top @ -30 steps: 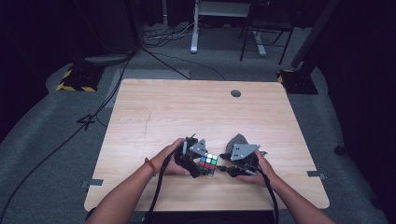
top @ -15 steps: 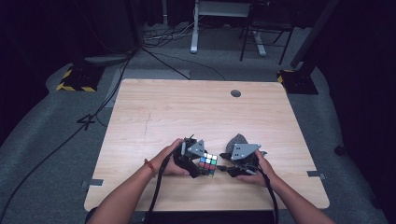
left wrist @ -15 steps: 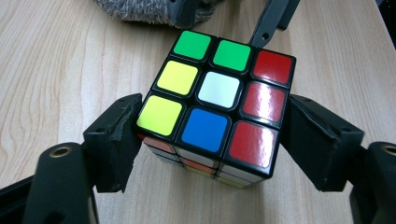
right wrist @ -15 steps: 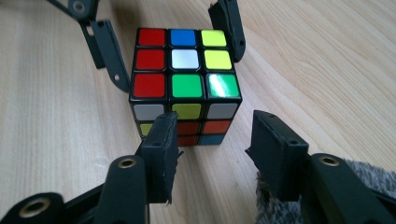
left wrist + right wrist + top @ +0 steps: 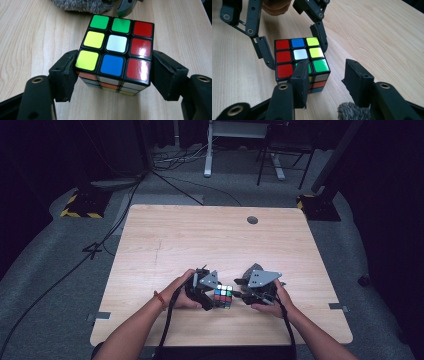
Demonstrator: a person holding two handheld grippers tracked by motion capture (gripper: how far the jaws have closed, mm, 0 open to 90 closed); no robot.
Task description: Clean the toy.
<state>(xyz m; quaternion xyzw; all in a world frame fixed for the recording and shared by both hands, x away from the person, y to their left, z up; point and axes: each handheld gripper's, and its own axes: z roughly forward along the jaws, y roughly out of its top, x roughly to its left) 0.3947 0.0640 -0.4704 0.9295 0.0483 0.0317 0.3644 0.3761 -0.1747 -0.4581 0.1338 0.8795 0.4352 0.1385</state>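
A scrambled Rubik's cube rests on the wooden table near its front edge, between my two grippers. My left gripper comes from the left; its jaws have just been closing, and its pads now press the cube on both sides. My right gripper faces it from the right. Its jaws have just been closing a little and stand apart. One fingertip sits before the cube's near face, the other off to the side, neither pressing.
A round cable hole lies at the table's far side. A grey fuzzy tuft sits under the right gripper. Cables, desk legs and yellow-black striped bases are on the floor beyond. The person's forearms enter from the front edge.
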